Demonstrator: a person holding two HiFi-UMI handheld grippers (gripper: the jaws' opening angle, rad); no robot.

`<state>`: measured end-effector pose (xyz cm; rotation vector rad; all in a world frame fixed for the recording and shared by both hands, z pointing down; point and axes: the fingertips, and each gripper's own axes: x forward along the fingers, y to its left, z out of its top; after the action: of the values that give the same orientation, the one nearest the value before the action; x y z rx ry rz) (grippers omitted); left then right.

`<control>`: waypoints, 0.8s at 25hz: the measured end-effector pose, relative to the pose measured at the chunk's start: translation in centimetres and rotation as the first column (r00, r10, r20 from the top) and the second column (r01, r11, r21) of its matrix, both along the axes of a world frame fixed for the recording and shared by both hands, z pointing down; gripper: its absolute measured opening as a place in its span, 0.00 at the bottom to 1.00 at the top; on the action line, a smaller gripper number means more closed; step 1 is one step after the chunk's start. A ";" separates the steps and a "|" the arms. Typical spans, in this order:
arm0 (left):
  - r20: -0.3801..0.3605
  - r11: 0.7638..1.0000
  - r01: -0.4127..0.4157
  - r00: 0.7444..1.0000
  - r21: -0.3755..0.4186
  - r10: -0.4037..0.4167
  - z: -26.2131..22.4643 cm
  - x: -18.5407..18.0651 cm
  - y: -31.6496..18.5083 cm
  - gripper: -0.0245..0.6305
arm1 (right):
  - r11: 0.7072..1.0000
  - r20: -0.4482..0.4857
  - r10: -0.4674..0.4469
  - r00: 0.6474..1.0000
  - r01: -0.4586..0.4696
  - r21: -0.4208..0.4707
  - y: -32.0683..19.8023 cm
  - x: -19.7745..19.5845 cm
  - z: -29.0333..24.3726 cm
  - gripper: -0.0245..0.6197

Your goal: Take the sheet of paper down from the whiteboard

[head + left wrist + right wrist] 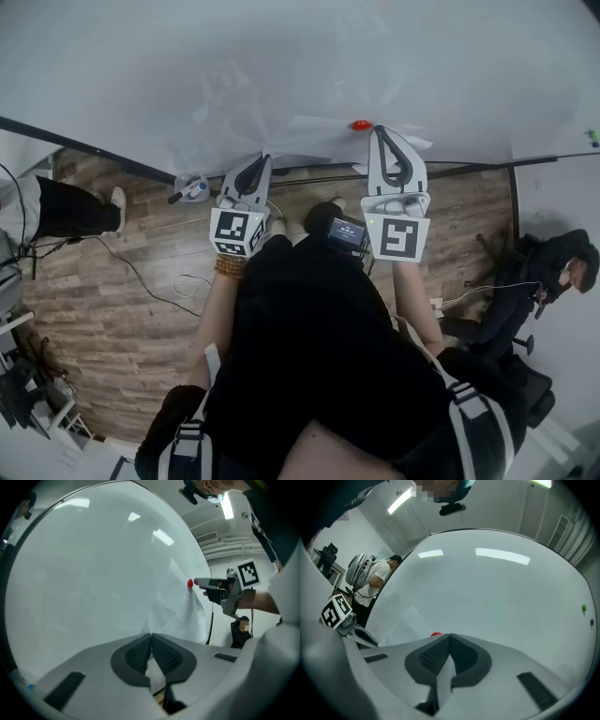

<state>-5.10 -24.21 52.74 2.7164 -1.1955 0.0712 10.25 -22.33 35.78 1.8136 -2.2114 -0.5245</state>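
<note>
Head view: the whiteboard [281, 66] fills the top, above a wooden floor [122, 272]. The sheet of paper [319, 136] hangs low on the board under a red magnet [360, 125]. The left gripper [266, 159] points at the sheet's lower left end. The right gripper [379, 131] reaches the board just right of the magnet. A seated person [562, 267] is at the far right.

Left gripper view: the left gripper [151, 634] has its jaws pressed together where the creased sheet [180, 611] comes down to its tips. A white sliver shows between the pads, so the corner looks pinched. Further right, the right gripper [197, 581] has its tip against the magnet [190, 583].

Right gripper view: the right gripper [449, 635] is closed tight, with the magnet [436, 633] just beside its left jaw tip and the sheet [405, 623] spreading to the left. A pale strip shows behind its tips; I cannot tell whether that is paper being held. A person with a backpack [370, 581] stands at the far left
</note>
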 end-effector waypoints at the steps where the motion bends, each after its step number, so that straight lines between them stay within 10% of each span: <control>1: 0.001 1.000 0.003 1.000 0.002 -0.003 -0.1 0.0 0.0 0.06 | 1.000 -0.001 0.002 1.000 -0.002 0.002 0.0 0.1 -0.1 0.04; 20: 0.163 0.983 0.172 0.970 0.063 -0.180 -1.4 0.1 -0.3 0.05 | 1.000 0.084 -0.016 0.996 0.017 -0.008 1.1 -1.8 0.0 0.04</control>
<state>-5.02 -24.47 51.35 2.6757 -1.4992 0.2568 8.43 -21.24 35.83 1.8467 -2.2817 -0.4488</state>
